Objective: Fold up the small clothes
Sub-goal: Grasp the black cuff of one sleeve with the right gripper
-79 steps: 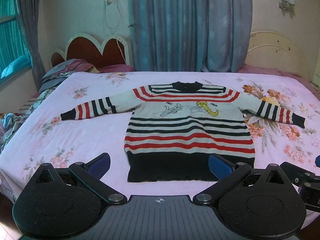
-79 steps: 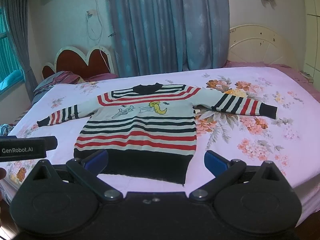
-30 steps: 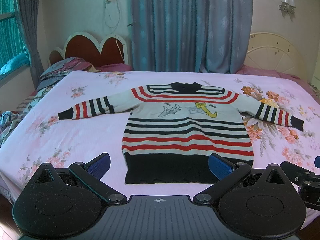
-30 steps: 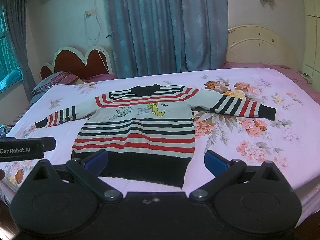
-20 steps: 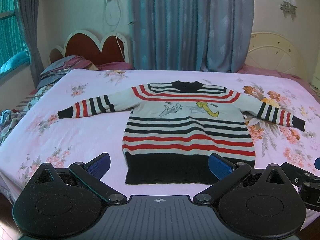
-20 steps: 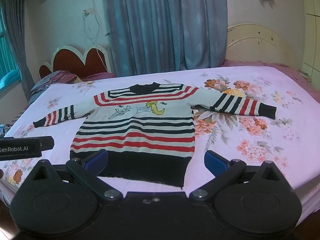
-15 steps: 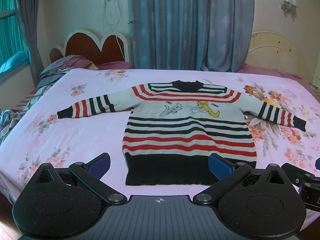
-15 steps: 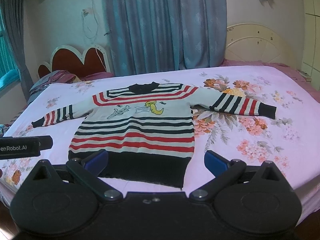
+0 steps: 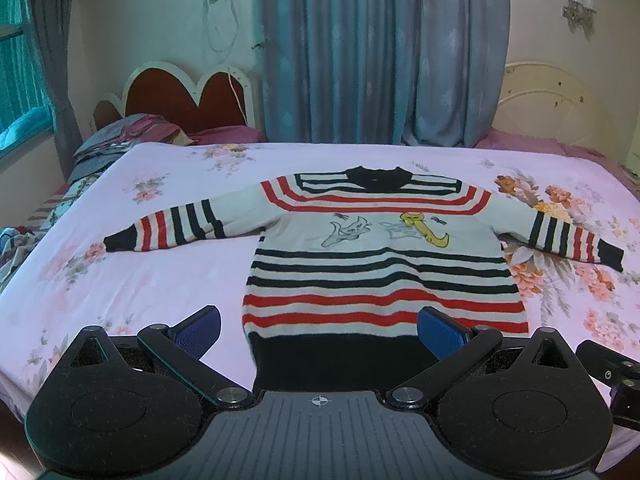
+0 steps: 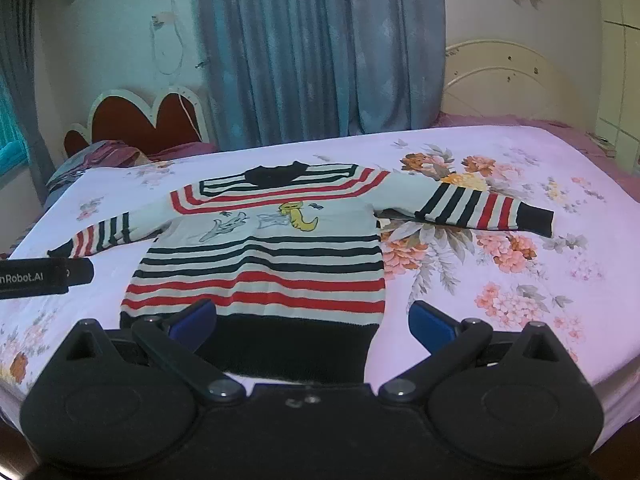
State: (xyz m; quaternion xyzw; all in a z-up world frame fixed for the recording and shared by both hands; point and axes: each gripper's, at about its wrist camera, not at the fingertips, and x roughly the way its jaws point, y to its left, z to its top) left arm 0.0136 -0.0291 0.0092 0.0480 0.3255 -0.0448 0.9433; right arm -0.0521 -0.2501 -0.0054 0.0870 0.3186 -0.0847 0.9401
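I had the striped sweater (image 9: pixel 380 264) laid flat and face up on the bed (image 9: pixel 120 280), collar at the far side, black hem at the near edge, both sleeves stretched out to left and right — nothing folded yet. My left tongs (image 9: pixel 320 330) were released, blue pads wide apart, hovering just short of the hem and holding nothing. My right tongs (image 10: pixel 312 322) were released too, spread wide over the hem's right half, empty as well. In the right wrist view the left tool's black body poked in at the left edge, so the two sat side by side at the near edge.

By my reading this was the very start: lining up before the first fold. The next move, I judged, called for each set of tongs to go out to a sleeve — the left sleeve cuff (image 9: pixel 120 242) and the right sleeve cuff (image 10: pixel 536 222) both lay well apart from the tools — pinch the knit cleanly, and bring it across the chest. The soft knit could bunch or drag, so a shallow, single-layer pinch seemed wise.
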